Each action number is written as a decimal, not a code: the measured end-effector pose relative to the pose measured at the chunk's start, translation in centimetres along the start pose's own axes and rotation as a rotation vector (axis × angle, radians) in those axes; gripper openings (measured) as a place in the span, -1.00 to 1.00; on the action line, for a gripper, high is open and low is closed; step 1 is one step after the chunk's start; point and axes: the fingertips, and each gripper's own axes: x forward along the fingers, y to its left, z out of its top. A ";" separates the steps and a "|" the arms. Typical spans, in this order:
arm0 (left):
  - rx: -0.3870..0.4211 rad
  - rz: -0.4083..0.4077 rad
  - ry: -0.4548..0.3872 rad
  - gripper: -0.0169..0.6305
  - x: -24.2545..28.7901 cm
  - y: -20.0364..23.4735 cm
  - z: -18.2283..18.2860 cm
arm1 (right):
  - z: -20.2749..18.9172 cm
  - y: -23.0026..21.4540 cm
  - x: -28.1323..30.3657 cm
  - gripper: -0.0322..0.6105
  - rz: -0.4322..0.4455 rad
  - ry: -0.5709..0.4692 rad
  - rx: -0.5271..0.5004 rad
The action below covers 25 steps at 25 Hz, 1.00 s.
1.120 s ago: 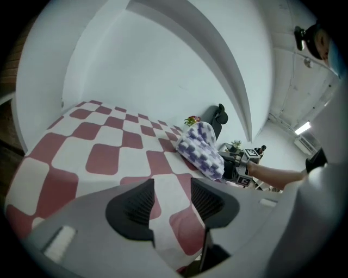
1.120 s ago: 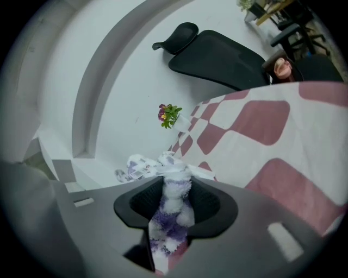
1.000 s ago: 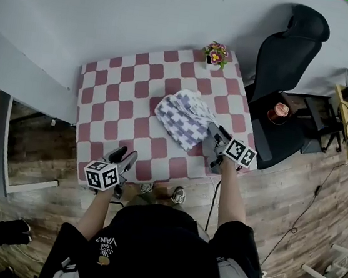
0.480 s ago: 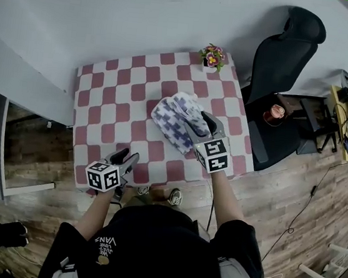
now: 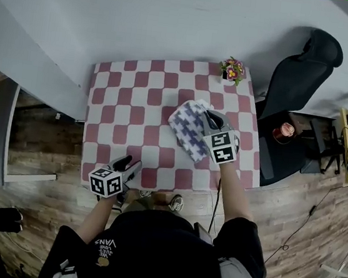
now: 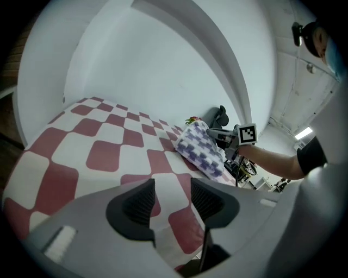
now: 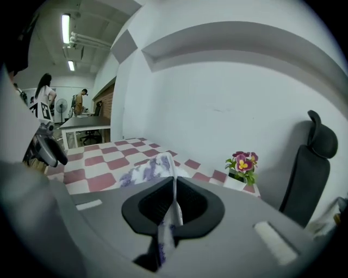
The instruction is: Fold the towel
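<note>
Head view: a red-and-white checked table (image 5: 135,99) stands against a white wall (image 5: 176,22) on a wood floor (image 5: 301,232). The purple-patterned towel (image 5: 188,127) lies on its right half at the right gripper (image 5: 209,117).

Left gripper view: the left gripper (image 6: 171,198) is spread wide at the near edge, well apart from the towel (image 6: 201,149).

Right gripper view: the jaws are closing tight on a raised towel (image 7: 147,168) edge.

The towel (image 5: 188,129) is white with purple checks, crumpled. It lies right of centre on the checkered table (image 5: 121,110), one edge lifted.
</note>
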 end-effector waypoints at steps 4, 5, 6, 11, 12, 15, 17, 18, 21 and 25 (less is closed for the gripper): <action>-0.025 0.022 -0.002 -0.37 -0.6 1.0 -0.5 | -2.2 -2.8 1.3 -0.83 -0.057 0.081 0.076; -0.029 0.024 -0.002 -0.37 -0.7 1.2 -0.6 | -3.2 -3.3 1.7 -0.82 -0.077 0.115 0.093; -0.032 0.026 -0.001 -0.37 -0.8 1.3 -0.7 | -4.2 -3.8 2.1 -0.82 -0.099 0.152 0.108; -0.036 0.023 0.001 -0.37 -0.9 1.4 -0.9 | -7.3 -4.6 3.5 -0.68 -0.176 0.239 0.148; -0.034 0.021 0.001 -0.37 -0.9 1.5 -0.8 | -7.4 -4.6 3.6 -0.64 -0.189 0.245 0.151; -0.027 0.014 0.001 -0.37 -0.9 1.4 -0.7 | -7.6 -4.5 3.8 -0.62 -0.201 0.255 0.151; -0.020 0.005 0.000 -0.37 -0.9 1.2 -0.5 | -7.5 -4.6 3.6 -0.59 -0.205 0.256 0.164; -0.014 0.000 -0.001 -0.37 -0.8 1.1 -0.3 | -7.4 -4.9 3.4 -0.56 -0.212 0.249 0.178; 0.005 -0.020 -0.009 -0.37 -0.5 0.7 0.5 | -6.5 -5.5 2.2 -0.40 -0.235 0.198 0.232; 0.031 -0.055 -0.037 -0.37 0.0 -0.1 2.0 | -4.3 -5.6 -1.3 -0.37 -0.257 0.088 0.289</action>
